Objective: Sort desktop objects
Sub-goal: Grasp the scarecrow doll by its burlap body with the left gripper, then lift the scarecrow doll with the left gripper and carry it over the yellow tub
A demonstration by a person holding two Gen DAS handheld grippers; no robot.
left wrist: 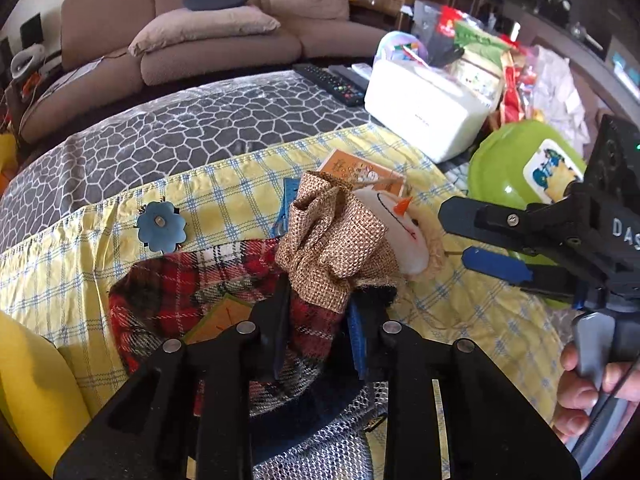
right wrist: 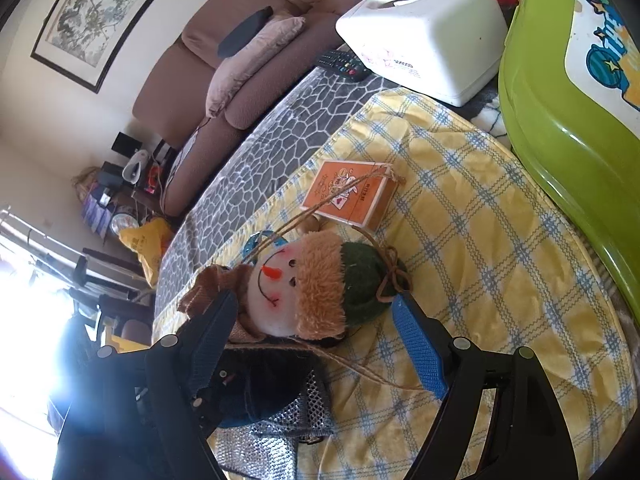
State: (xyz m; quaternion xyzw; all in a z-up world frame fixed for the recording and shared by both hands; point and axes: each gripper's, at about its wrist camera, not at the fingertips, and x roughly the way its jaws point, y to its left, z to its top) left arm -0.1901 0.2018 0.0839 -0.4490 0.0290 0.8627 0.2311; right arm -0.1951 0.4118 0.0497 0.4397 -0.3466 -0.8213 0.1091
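Observation:
A snowman doll (left wrist: 404,232) lies on the yellow checked cloth (left wrist: 224,196), with a carrot nose, burlap scarf, red plaid body and green hat (right wrist: 368,280). My left gripper (left wrist: 320,304) is shut on the doll at its plaid body just below the scarf. In the right wrist view my right gripper (right wrist: 316,300) stands open, one finger on each side of the doll's head (right wrist: 280,292), the pads not pressing it. That right gripper (left wrist: 452,236) also shows beside the head in the left wrist view, held by a person's hand (left wrist: 580,392).
An orange card box (right wrist: 352,192) lies just beyond the doll, a blue flower-shaped piece (left wrist: 162,228) to the left. A white tissue box (right wrist: 424,36), remotes (left wrist: 332,82) and a green basin (right wrist: 568,120) stand at the back and right. A silver mesh bag (right wrist: 280,420) lies near me.

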